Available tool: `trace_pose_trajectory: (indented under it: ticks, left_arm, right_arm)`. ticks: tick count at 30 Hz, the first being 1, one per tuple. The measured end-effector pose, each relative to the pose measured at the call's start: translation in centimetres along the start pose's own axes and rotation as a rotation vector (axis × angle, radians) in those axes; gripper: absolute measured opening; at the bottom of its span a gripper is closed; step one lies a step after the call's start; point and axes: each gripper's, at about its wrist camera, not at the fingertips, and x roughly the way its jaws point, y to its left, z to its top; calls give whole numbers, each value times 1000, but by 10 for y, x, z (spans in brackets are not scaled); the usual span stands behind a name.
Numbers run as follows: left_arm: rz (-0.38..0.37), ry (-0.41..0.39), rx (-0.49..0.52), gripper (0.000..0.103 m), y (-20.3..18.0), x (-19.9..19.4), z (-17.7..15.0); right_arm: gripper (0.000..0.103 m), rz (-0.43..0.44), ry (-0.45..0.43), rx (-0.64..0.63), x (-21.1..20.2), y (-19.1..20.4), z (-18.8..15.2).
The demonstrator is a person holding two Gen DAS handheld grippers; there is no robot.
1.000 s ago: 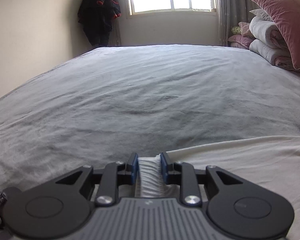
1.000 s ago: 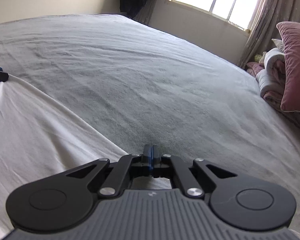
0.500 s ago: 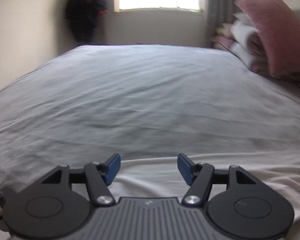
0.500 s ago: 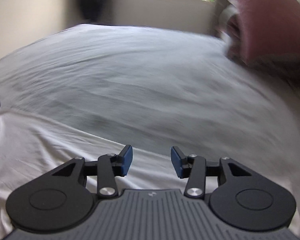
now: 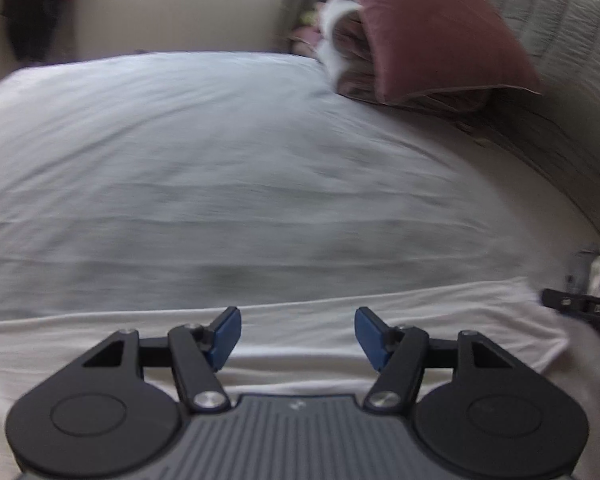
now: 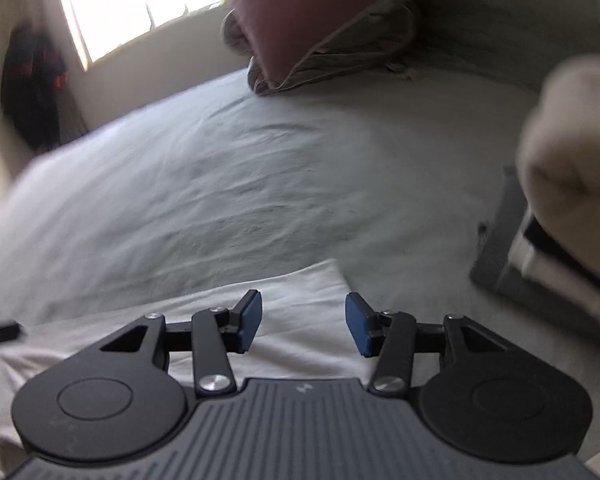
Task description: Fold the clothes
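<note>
A white garment (image 5: 300, 332) lies flat on the grey bed sheet (image 5: 220, 168), its far edge running across just beyond my fingers. My left gripper (image 5: 298, 334) is open and empty above that edge. The same garment shows in the right wrist view (image 6: 296, 300), with a corner near the right pad. My right gripper (image 6: 303, 322) is open and empty over it. The tip of the right gripper (image 5: 580, 308) shows at the right edge of the left view. Both views are blurred by motion.
A pink pillow (image 5: 432, 28) leans on stacked bedding by the grey headboard (image 5: 560, 92). A pile of folded clothes (image 6: 560, 200) sits on the bed to the right. A dark coat (image 5: 36, 12) hangs by the window (image 6: 140, 4).
Both grippers let go of the white garment and opened. Both have swung to the right, so the pillow, headboard and clothes pile now show.
</note>
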Motion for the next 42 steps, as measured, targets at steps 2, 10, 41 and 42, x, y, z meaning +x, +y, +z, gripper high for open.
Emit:
trace_pose_trajectory:
  ticks: [2, 10, 41, 42]
  left_arm:
    - [-56, 5, -13, 62, -18, 11, 0]
    - [-272, -18, -203, 50, -51, 63, -26]
    - [-494, -18, -405, 63, -8, 72, -37]
    - [-492, -19, -402, 63, -9, 72, -37]
  right_arm:
    - [51, 50, -4, 36, 5, -13, -5]
    - [9, 28, -51, -74, 21, -10, -15]
    - [5, 333, 23, -256, 16, 33, -30]
    - [8, 334, 48, -275, 19, 37, -33]
